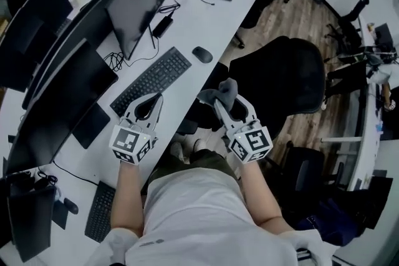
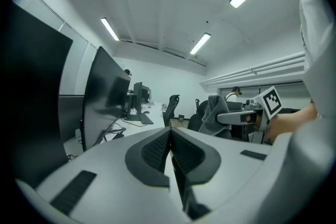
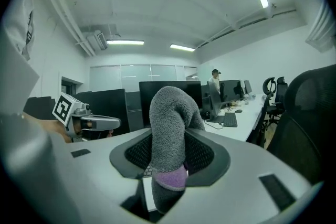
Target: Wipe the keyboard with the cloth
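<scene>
Keyboard [image 1: 151, 79]: black, slim, full-size slab w/ low flat keys. It lies diagonally on the white bench [image 1: 193, 22], long axis running 7 to 1 o'clock in head view. Nothing rests on it.

Cloth [image 3: 169, 128]: grey, thick, fuzzy terry pile w/ a small purple patch at its lower end. It's bunched into a humped loop that arches up over the jaws. It's off the keyboard, at approx 3 o'clock of it and out past the bench edge, above the person's lap.

R gripper [image 3: 169, 157]: jaws closed onto the cloth, which is pinched btwn dark ribbed pads set in smooth grey shells; the gap is only as wide as the fabric. Marker cube sits at the rear, by the hand.

L gripper [image 2: 170, 131]: jaws pressed together, ribbed pads meeting along one seam, nothing btwn them. In head view its tips overlap the keyboard's near end; contact can't be told. The 2 grippers are side by side, apart, w/ the R one at 3 o'clock of the L.

Mouse [image 1: 202, 54]: black, oval, glossy, at 1 o'clock just off the keyboard's far end. Monitors [image 1: 68, 90]: dark flat panels in a row at 9–11 o'clock of the keyboard, cables trailing btwn them on the bench. Office chair [image 1: 283, 78]: black, rounded mesh-look back, at 3 o'clock of the R gripper on wood-plank floor. A 2nd black keyboard [image 1: 100, 212] lies at 7 o'clock, near the person's L elbow.
</scene>
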`<state>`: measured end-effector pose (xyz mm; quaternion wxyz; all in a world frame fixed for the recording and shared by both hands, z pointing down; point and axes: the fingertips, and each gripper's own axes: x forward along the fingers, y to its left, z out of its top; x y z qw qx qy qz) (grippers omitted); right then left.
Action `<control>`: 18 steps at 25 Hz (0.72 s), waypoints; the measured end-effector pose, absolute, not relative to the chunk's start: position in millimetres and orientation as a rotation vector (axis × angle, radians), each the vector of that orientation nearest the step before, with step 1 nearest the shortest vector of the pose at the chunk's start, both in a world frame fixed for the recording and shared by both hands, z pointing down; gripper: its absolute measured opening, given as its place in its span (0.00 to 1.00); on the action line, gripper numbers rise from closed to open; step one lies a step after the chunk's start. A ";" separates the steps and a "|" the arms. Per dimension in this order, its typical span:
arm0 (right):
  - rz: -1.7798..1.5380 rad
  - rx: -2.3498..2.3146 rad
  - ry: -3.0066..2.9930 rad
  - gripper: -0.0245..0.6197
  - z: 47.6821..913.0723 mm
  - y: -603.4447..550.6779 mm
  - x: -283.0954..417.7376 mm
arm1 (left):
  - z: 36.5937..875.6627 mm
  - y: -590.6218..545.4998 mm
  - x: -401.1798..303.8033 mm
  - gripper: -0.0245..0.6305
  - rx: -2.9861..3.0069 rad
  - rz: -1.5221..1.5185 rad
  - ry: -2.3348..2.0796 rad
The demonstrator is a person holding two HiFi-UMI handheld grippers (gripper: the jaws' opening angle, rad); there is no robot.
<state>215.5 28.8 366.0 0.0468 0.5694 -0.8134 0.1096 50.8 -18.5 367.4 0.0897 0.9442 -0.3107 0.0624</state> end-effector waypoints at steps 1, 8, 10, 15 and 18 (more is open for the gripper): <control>0.338 1.722 -2.490 0.27 368.5 21.1 213.4 | 369.7 -20.6 45.3 0.04 2.793 0.195 -0.948; 0.403 1.580 -2.547 0.27 396.0 -37.7 199.9 | 389.2 -34.9 12.7 0.04 2.674 0.248 -1.122; 0.426 1.536 -2.562 0.27 404.9 -54.7 197.8 | 395.8 -38.5 5.7 0.04 2.631 0.265 -1.175; 0.440 1.440 -2.569 0.27 429.6 -92.3 198.6 | 407.7 -43.5 -6.0 0.04 2.537 0.292 -1.295; 0.448 1.389 -2.570 0.27 445.4 -113.1 199.7 | 414.0 -41.1 -12.5 0.04 2.473 0.304 -1.365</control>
